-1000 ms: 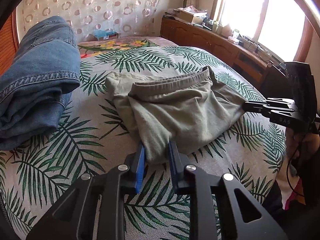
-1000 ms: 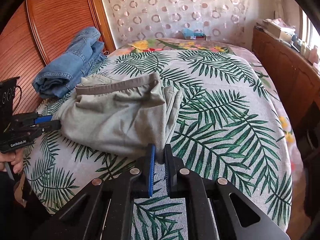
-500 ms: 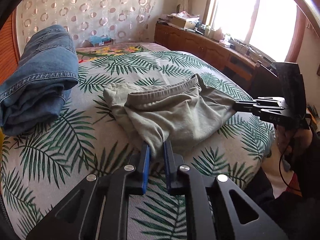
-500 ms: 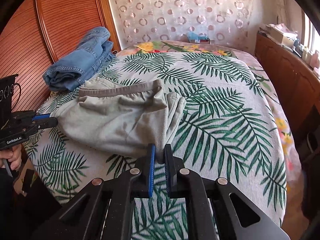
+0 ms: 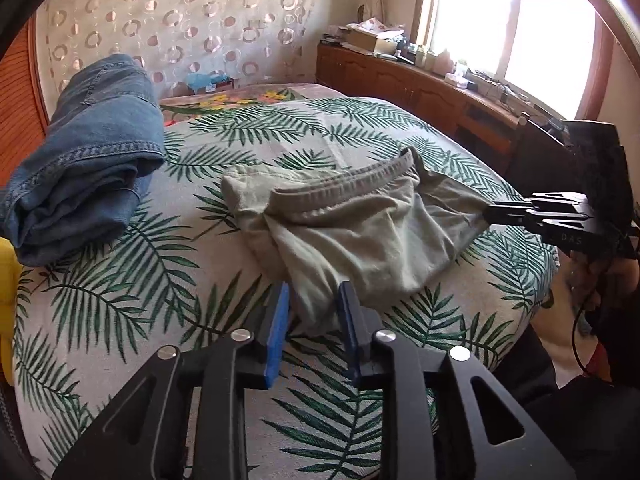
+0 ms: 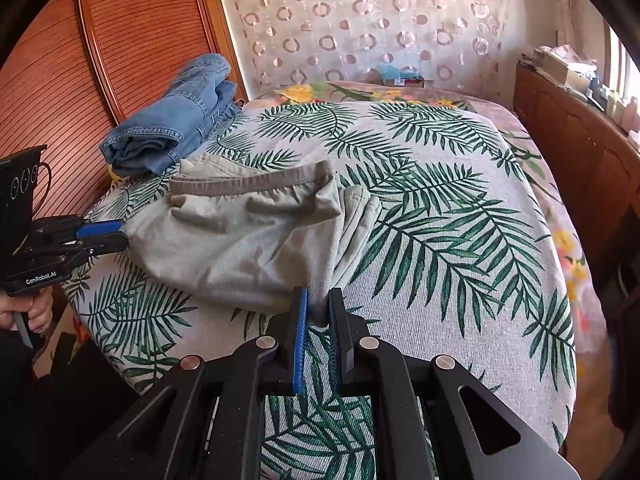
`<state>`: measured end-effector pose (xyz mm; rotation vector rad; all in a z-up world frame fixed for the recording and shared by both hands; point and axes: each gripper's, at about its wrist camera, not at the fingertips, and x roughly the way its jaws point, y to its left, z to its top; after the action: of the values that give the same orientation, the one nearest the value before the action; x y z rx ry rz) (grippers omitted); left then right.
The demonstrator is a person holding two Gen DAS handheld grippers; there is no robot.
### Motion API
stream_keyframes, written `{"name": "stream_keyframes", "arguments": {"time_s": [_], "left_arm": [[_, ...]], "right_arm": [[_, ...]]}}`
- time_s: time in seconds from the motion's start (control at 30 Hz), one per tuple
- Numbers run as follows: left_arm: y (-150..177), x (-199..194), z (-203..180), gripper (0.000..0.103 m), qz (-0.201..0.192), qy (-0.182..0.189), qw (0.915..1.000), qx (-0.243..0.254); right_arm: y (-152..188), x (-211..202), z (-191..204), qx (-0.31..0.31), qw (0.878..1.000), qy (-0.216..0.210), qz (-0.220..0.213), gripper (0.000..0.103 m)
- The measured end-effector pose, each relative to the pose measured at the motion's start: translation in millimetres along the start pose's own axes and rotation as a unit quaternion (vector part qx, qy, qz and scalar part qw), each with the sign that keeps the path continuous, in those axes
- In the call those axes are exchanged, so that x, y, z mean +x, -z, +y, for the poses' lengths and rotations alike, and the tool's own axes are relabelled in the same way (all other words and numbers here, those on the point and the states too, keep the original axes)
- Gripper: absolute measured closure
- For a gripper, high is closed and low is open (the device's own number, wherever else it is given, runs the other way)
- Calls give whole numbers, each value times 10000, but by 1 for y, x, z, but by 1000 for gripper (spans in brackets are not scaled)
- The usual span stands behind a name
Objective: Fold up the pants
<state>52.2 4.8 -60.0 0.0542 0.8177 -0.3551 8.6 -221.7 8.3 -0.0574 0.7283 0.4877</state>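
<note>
The grey-green pants [image 5: 360, 232] lie bunched on the palm-leaf bedcover [image 5: 120, 280], with the elastic waistband [image 5: 344, 184] on the far side. My left gripper [image 5: 314, 292] is at the pants' near corner. Its jaws are opening: the blue pads stand apart, with the cloth loose between them. In the right wrist view this gripper [image 6: 120, 234] sits at the left end of the pants [image 6: 240, 240]. My right gripper [image 6: 318, 300] is shut on the other corner, the fabric pinched and pulled taut. It [image 5: 486, 214] also shows at the right of the left wrist view.
Folded blue jeans [image 5: 88, 160] lie at the far left of the bed by the ribbed wooden headboard [image 6: 120, 40]. A wooden cabinet [image 5: 420, 88] with clutter runs under the window on the right. A tissue box [image 5: 208, 80] sits at the far end.
Both grippers have drawn back slightly towards the bed's near edge, dragging the pants along. The left jaws, pinched on the corner before, have spread apart.
</note>
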Motion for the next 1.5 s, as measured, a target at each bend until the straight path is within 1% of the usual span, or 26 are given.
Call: {"name": "stream_keyframes", "arguments": {"time_s": [0.03, 0.07, 0.1, 0.13, 0.17, 0.23, 0.27, 0.3, 0.43, 0.47, 0.5, 0.6, 0.77, 0.97, 1.03, 1.1, 1.13, 1.17, 1.2, 1.23, 1.3, 1.33, 1.37, 1.43, 1.5], "left_arm": [[-1, -1, 2, 68, -14, -39, 10000, -19], [-3, -2, 4, 60, -33, -38, 10000, -51], [-4, -3, 6, 56, -81, -12, 9999, -90], [-5, -3, 7, 55, -115, 5, 9999, -113], [-7, -3, 9, 52, -124, -2, 9998, -124], [-10, -2, 12, 38, -140, -37, 9998, -144], [-13, -1, 13, 27, -155, -33, 9997, -161], [-15, 0, 15, 20, -160, -38, 9997, -161], [-26, 10, 17, 20, -154, -113, 9998, -98], [-29, 12, 18, 20, -165, -89, 9997, -125], [-31, 15, 19, 20, -175, -59, 9997, -156], [-38, 24, 20, 20, -154, 35, 9996, -236], [-46, 40, 19, 20, -24, 52, 9998, -181], [-51, 54, 20, 20, 78, 100, 9998, -171], [-53, 56, 20, 26, 63, 144, 9998, -147], [-54, 56, 19, 35, 50, 215, 9997, -104], [-54, 56, 18, 38, 46, 253, 9996, -66], [-55, 57, 18, 43, 60, 277, 9996, -45], [-55, 58, 17, 46, 81, 292, 9995, -28], [-55, 59, 17, 46, 104, 288, 9995, 6], [-55, 61, 16, 58, 128, 315, 9994, 53], [-54, 63, 15, 59, 156, 318, 9994, 60], [-54, 65, 16, 63, 169, 293, 9994, 61], [-54, 66, 16, 67, 182, 287, 9994, 53], [-55, 65, 17, 77, 152, 273, 9995, 59]], "right_arm": [[0, -2, 1, -13, 10000, -5, -37, 94], [0, -4, 1, -24, 10000, 7, -65, 94], [0, -6, 2, -38, 9999, 23, -94, 94], [1, -9, 4, -52, 9999, 40, -123, 94], [1, -11, 4, -61, 9998, 60, -153, 94], [0, -15, 5, -76, 9997, 102, -222, 94], [0, -17, 5, -78, 9995, 139, -269, 94], [-1, -19, 4, -72, 9993, 174, -326, 94], [-6, -18, 6, -132, 9987, 243, -432, 86], [-7, -17, 7, -169, 9985, 255, -461, 80], [-8, -14, 6, -185, 9982, 273, -492, 71], [-13, -1, 4, -142, 9981, 201, -565, 60], [-21, 25, 3, -135, 9980, 346, -504, 58], [-21, 38, 2, -118, 9982, 343, -482, 58], [-19, 39, 0, -140, 9981, 356, -489, 58], [-18, 39, 0, -143, 9981, 300, -524, 58], [-18, 38, -1, -144, 9979, 274, -568, 58], [-18, 38, -2, -137, 9977, 283, -599, 58], [-16, 37, -3, -116, 9976, 294, -615, 58], [-15, 37, -3, -102, 9976, 285, -625, 58], [-12, 35, -1, -146, 9973, 289, -665, 58], [-11, 34, 0, -165, 9972, 304, -670, 58], [-10, 34, 0, -179, 9971, 307, -667, 58], [-11, 34, 0, -189, 9974, 306, -623, 58], [-12, 35, 1, -209, 9977, 345, -548, 58]]}}
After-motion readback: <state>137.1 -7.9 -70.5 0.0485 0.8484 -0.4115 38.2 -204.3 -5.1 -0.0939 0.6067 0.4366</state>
